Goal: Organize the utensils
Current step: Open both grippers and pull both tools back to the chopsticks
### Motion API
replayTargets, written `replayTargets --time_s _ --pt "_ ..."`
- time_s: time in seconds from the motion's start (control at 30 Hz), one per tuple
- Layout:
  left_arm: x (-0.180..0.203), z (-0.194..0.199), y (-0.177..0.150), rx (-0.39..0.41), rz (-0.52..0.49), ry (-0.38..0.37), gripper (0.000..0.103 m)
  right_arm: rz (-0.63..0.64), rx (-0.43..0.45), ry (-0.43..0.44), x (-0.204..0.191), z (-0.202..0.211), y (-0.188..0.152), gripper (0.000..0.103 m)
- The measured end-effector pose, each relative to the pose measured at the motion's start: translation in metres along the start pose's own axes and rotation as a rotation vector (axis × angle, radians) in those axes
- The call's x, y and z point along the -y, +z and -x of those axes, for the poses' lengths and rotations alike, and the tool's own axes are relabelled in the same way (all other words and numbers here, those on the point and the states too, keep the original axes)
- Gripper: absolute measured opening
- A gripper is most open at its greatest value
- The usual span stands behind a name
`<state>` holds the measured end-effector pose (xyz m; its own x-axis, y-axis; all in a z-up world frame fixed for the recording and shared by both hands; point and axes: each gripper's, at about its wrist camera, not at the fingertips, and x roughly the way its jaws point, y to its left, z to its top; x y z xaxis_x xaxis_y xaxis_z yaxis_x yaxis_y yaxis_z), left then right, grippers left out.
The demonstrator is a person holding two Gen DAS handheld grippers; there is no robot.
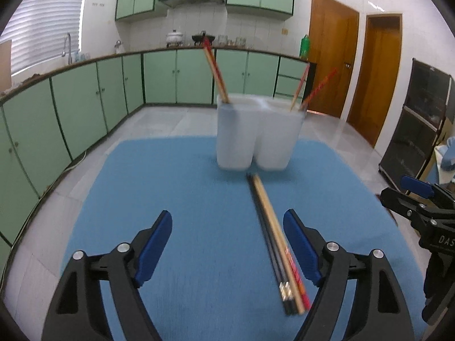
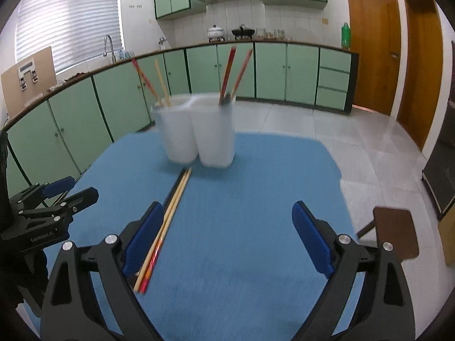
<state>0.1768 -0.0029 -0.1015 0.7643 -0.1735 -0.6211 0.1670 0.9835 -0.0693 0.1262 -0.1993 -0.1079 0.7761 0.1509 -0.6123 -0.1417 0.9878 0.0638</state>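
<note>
A white two-compartment holder (image 1: pixel 256 133) stands at the far side of the blue mat (image 1: pixel 176 199), with chopsticks sticking up from both compartments; it also shows in the right wrist view (image 2: pixel 199 133). A bundle of loose chopsticks (image 1: pixel 277 244), black, wooden and red, lies on the mat in front of it, also in the right wrist view (image 2: pixel 167 221). My left gripper (image 1: pixel 227 244) is open and empty, the bundle lying near its right finger. My right gripper (image 2: pixel 227 238) is open and empty, the bundle beside its left finger.
The blue mat (image 2: pixel 256 199) covers a table. Green kitchen cabinets (image 1: pixel 85 96) run along the far wall, wooden doors (image 1: pixel 332 62) at the right. A brown stool (image 2: pixel 395 233) stands right of the table. The right gripper shows at the left view's right edge (image 1: pixel 421 210).
</note>
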Motion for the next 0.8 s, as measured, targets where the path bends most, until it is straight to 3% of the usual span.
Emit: replayTargets --time_s 0.23,0.43,0.5,0.8 --pt "-0.004 -0.005 -0.036 -0.085 -0.029 0.027 0.080 -0.005 -0.091 0.008 -0.020 -0.010 -0.046 0.089" --pt "-0.009 -0.013 -0.060 -0.155 -0.030 0.046 0.081 0.003 -0.162 0.023 -0.038 -0.018 -0.065 0.088" --pt "-0.012 -0.012 -0.062 -0.166 -0.020 0.048 0.081 0.013 -0.181 0.020 -0.043 -0.019 -0.070 0.079" --pt "-0.012 -0.012 -0.066 -0.175 -0.020 0.066 0.084 0.039 -0.231 0.047 -0.063 -0.026 -0.078 0.066"
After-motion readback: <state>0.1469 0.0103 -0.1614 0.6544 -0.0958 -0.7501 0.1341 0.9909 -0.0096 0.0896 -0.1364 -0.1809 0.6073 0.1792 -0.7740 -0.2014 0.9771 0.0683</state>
